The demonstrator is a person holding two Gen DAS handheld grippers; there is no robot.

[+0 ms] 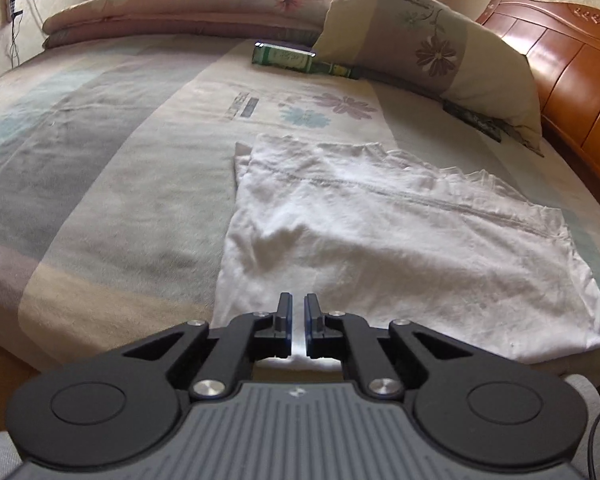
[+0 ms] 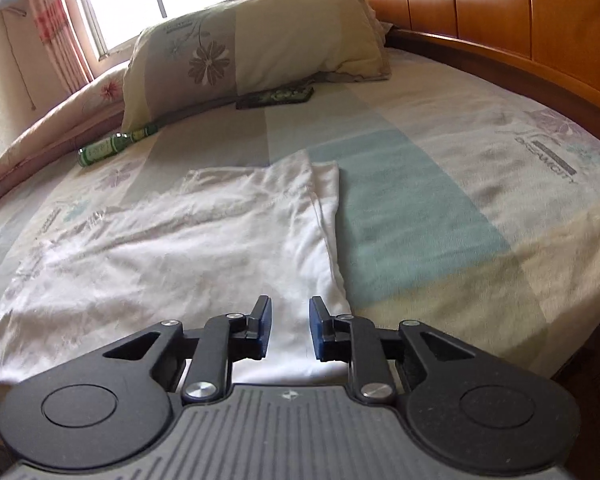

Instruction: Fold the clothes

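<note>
A white garment (image 1: 380, 240) lies folded into a rough rectangle on the bed, wrinkled, with a seam running across it. In the right wrist view the same garment (image 2: 180, 248) spreads to the left, with a narrow folded strip along its right edge. My left gripper (image 1: 298, 300) hovers over the garment's near left part. Its jaws are almost together with only a thin slit between them, and no cloth is pinched. My right gripper (image 2: 290, 304) stands over the near right corner. It is open by a small gap, and flat cloth shows beneath.
The bed sheet (image 1: 100, 180) has pastel blocks and flower prints. A flowered pillow (image 2: 252, 48) leans at the head beside a wooden headboard (image 2: 500, 8). A green bottle (image 1: 296, 58) lies near the pillow, and a folded quilt (image 1: 180, 12) lies along the far side.
</note>
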